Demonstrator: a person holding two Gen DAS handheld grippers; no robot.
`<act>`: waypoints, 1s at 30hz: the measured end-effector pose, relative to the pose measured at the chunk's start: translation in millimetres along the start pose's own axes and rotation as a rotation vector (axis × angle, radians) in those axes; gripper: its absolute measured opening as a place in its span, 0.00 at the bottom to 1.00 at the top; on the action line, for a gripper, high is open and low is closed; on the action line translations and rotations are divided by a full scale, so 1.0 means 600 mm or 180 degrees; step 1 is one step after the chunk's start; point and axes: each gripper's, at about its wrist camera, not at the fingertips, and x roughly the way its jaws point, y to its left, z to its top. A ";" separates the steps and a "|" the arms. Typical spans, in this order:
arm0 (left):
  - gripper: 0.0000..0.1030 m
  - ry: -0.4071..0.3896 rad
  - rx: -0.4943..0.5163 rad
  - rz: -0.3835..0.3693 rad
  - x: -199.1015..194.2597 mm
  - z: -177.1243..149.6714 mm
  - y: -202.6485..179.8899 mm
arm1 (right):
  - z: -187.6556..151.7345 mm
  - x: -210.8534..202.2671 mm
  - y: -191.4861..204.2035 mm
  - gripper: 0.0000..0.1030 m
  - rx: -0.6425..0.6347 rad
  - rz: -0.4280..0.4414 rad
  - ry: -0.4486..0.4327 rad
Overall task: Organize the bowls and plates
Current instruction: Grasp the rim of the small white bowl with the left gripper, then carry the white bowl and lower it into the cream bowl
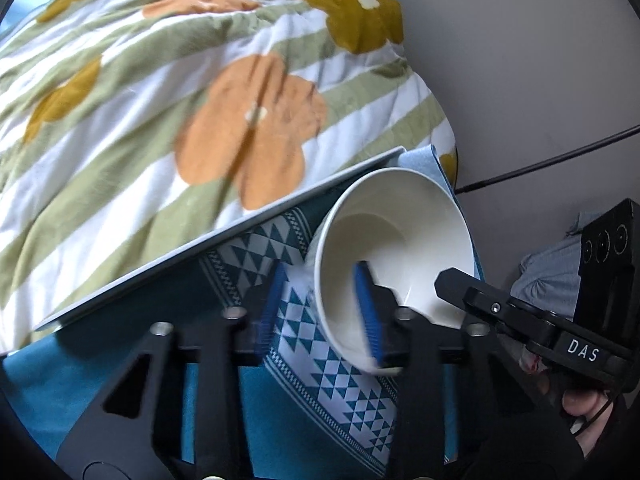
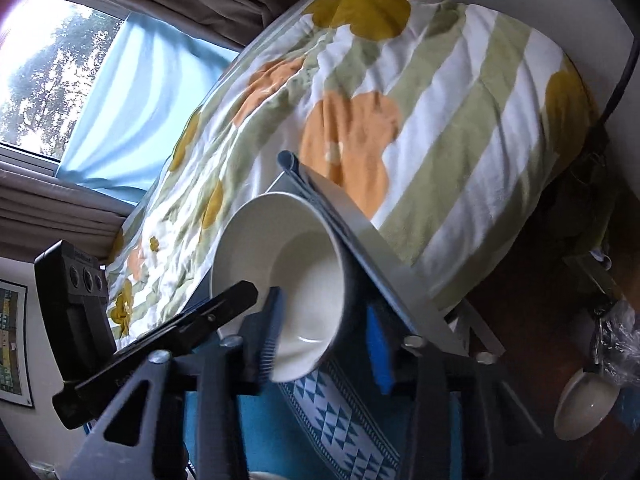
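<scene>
Between both my hand-held grippers sits one white bowl (image 1: 394, 248), glossy, deep, tipped on its side over the patterned cloth (image 1: 332, 360). My left hand-held gripper (image 1: 320, 312) straddles its rim, half-open; my right hand-held gripper (image 2: 326, 338) does likewise, not visibly clamped. I judge this mid-pickup; next, close firmly, since glaze looks slippery. The quilt (image 1: 160, 100) lies beyond.
</scene>
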 end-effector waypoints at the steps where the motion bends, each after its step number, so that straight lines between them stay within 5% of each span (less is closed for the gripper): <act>1: 0.18 0.0011 0.0003 -0.0003 0.006 0.001 0.000 | 0.000 0.001 -0.001 0.27 -0.0004 -0.0013 -0.0008; 5: 0.12 -0.0028 -0.0002 0.0046 0.011 0.002 0.001 | 0.003 0.006 -0.010 0.13 -0.0015 -0.0105 -0.0022; 16: 0.12 -0.0184 0.0292 0.0469 -0.015 -0.007 -0.034 | 0.000 0.002 0.018 0.13 -0.0465 -0.0207 -0.0063; 30: 0.12 -0.0787 0.0058 0.0706 -0.199 -0.076 -0.097 | -0.041 -0.127 0.109 0.13 -0.1123 0.0033 -0.0222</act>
